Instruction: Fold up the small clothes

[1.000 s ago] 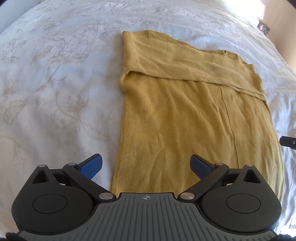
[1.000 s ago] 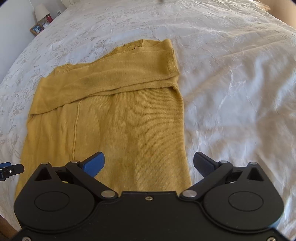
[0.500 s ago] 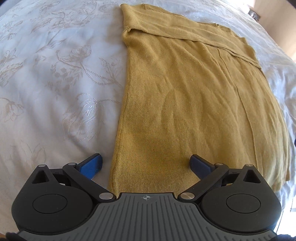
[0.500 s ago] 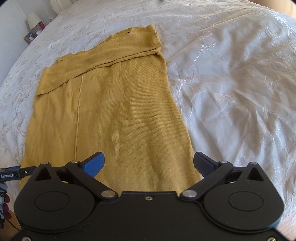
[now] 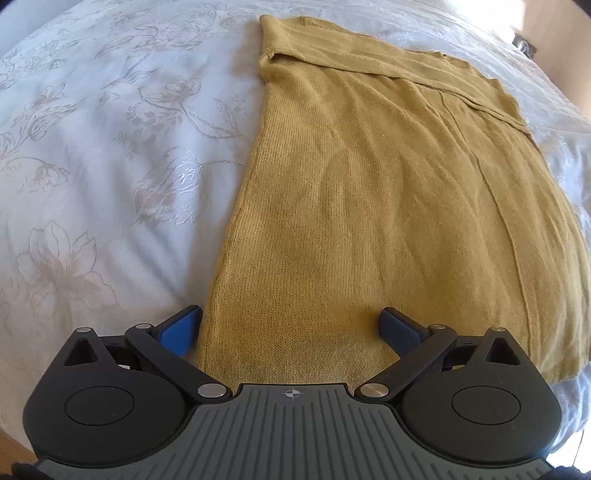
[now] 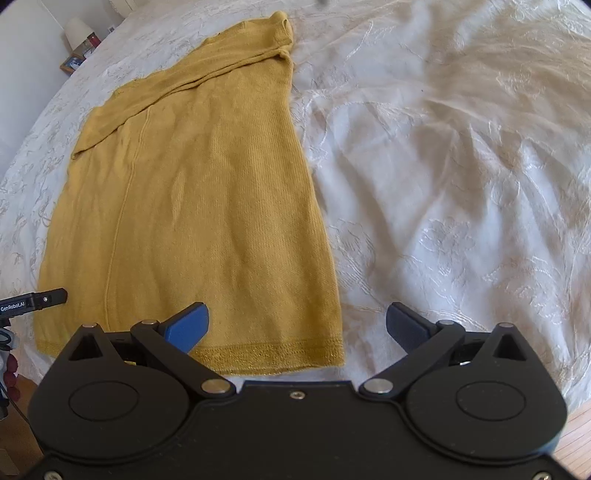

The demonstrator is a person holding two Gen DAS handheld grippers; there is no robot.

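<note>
A mustard-yellow knit sweater [image 5: 388, 192] lies flat on a white bed, its sleeves folded across the far end. It also shows in the right wrist view [image 6: 207, 206], with its hem nearest me. My left gripper [image 5: 290, 328] is open, low over the sweater's near left corner, with the left edge between its fingers. My right gripper [image 6: 297, 326] is open over the sweater's near right corner, with the hem band [image 6: 273, 352] between its fingers. Neither holds anything.
The white embroidered bedspread [image 5: 92, 166] surrounds the sweater and is rumpled to the right [image 6: 461, 184]. A nightstand with a lamp [image 6: 75, 31] stands at the far left. Part of the left gripper [image 6: 33, 301] shows at the right wrist view's left edge. Wooden floor [image 6: 576, 435] lies below the bed's near edge.
Both grippers have pulled back toward the sweater's hem and dropped lower, so the near corners now sit between their open fingers. The sweater has not moved.
</note>
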